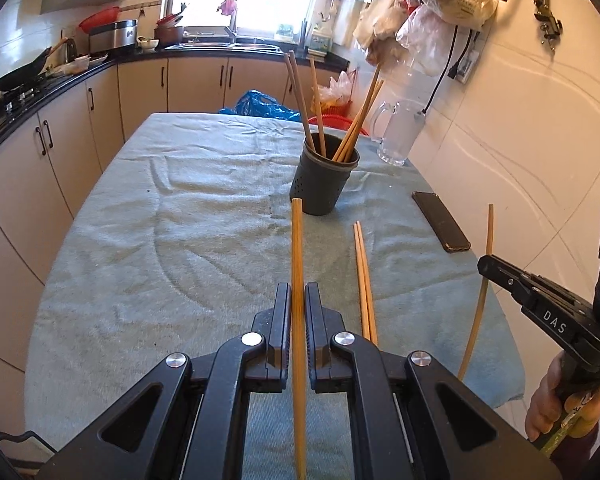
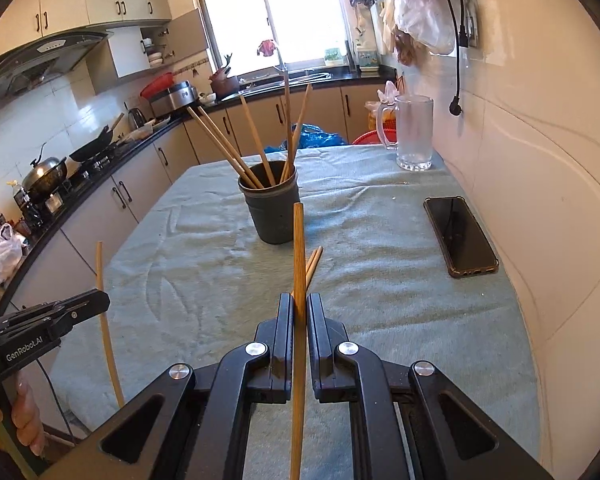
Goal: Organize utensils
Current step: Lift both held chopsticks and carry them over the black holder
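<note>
A dark grey holder [image 1: 323, 182] [image 2: 271, 208] stands mid-table with several wooden chopsticks leaning in it. My left gripper [image 1: 298, 292] is shut on a single chopstick [image 1: 297, 248] that juts forward over the cloth, its tip short of the holder. My right gripper [image 2: 300, 304] is shut on another chopstick [image 2: 299, 248], also raised above the table. Each gripper shows in the other's view: the right gripper [image 1: 485, 266] with its chopstick [image 1: 487, 240], the left gripper [image 2: 102, 300] with its chopstick [image 2: 100, 272]. A pair of loose chopsticks [image 1: 363, 276] [image 2: 314, 262] lies on the cloth between us.
The table [image 1: 172, 240] is covered by a pale green towel. A black phone [image 1: 440, 222] [image 2: 460, 236] lies at the right by the tiled wall. A glass mug [image 1: 398, 136] [image 2: 414, 132] stands at the far right corner. Kitchen counters run along the left and back.
</note>
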### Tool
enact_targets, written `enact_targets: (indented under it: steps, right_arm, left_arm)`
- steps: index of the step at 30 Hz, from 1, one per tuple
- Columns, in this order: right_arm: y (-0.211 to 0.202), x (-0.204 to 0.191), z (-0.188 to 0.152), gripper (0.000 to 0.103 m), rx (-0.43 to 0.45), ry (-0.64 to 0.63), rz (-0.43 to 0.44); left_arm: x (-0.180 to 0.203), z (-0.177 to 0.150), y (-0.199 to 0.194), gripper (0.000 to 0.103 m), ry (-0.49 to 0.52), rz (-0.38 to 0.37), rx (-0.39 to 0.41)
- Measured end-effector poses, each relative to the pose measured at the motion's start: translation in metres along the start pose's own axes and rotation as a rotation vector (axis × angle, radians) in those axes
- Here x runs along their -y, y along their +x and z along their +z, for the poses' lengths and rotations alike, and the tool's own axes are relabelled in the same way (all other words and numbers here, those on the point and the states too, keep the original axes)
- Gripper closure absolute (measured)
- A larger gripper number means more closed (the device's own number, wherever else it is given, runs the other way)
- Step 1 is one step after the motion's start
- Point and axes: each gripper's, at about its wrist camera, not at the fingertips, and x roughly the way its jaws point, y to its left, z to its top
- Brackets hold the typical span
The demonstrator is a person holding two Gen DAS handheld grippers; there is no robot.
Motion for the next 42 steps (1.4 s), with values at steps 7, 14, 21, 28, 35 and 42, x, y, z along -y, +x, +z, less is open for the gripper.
enact_targets:
  steps: [7,14,21,28,35,42]
  right_arm:
    - [-0.016,0.002,-0.001,0.096,0.027,0.01,0.005]
    - [-0.027,0.003,0.002,0.095,0.051,0.009,-0.005]
    - [-0.036,-0.002,0.005,0.095,0.075,-0.002,-0.015]
    - [-0.043,-0.009,0.011,0.095,0.109,-0.02,-0.019]
    - [-0.05,-0.015,0.018,0.095,0.137,-0.04,-0.017]
    - [-0.051,-0.018,0.026,0.096,0.15,-0.05,-0.011]
  left_arm:
    - [0.002,-0.002,-0.012,0.097,0.001,0.014,0.027]
    - [0.004,-0.002,-0.022,0.097,0.037,0.092,0.09]
    - [0.001,0.001,-0.029,0.097,0.044,0.108,0.113]
    - [0.001,0.006,-0.035,0.097,0.058,0.116,0.132]
    - [0.0,0.013,-0.034,0.097,0.067,0.123,0.135]
    - [-0.002,0.023,-0.031,0.097,0.058,0.096,0.125]
